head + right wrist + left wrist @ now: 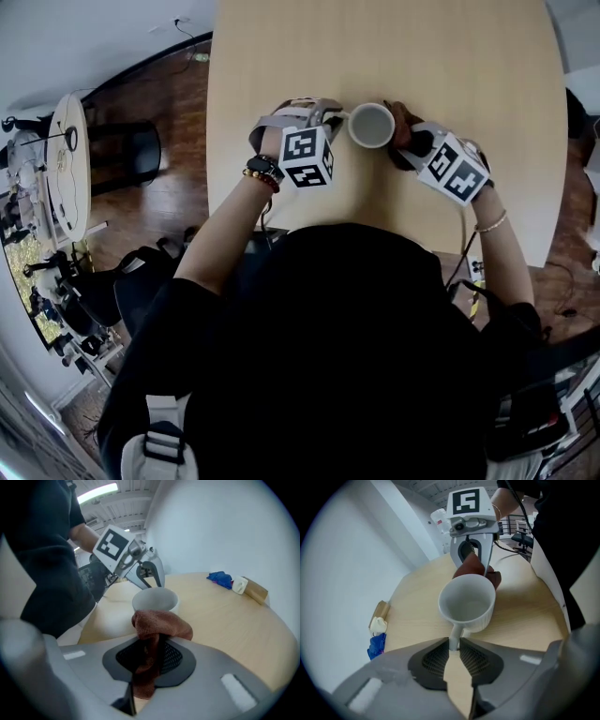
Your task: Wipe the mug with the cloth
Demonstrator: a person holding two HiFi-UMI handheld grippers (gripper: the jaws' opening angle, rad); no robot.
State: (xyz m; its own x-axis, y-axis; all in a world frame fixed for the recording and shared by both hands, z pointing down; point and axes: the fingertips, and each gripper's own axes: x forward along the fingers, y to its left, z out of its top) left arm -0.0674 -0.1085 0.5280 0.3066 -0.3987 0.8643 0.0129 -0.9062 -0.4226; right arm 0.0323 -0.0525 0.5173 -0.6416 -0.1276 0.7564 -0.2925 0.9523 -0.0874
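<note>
With jaws of the left gripper (pixel 453 645) narrowly pinching the handle (pixel 454 637) of the white ribbed ceramic mug (pixel 466 603); right gripper (pixel 149 644) clamped tight on rust-brown terry cloth (pixel 161 623), bunched against the mug's opposite side.

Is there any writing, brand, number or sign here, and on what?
None can be read.
The left marker cube and right marker cube carry only black-and-white square patterns, not letters.
The white mug is plain.
The small tan box is too blurred to tell.
</note>
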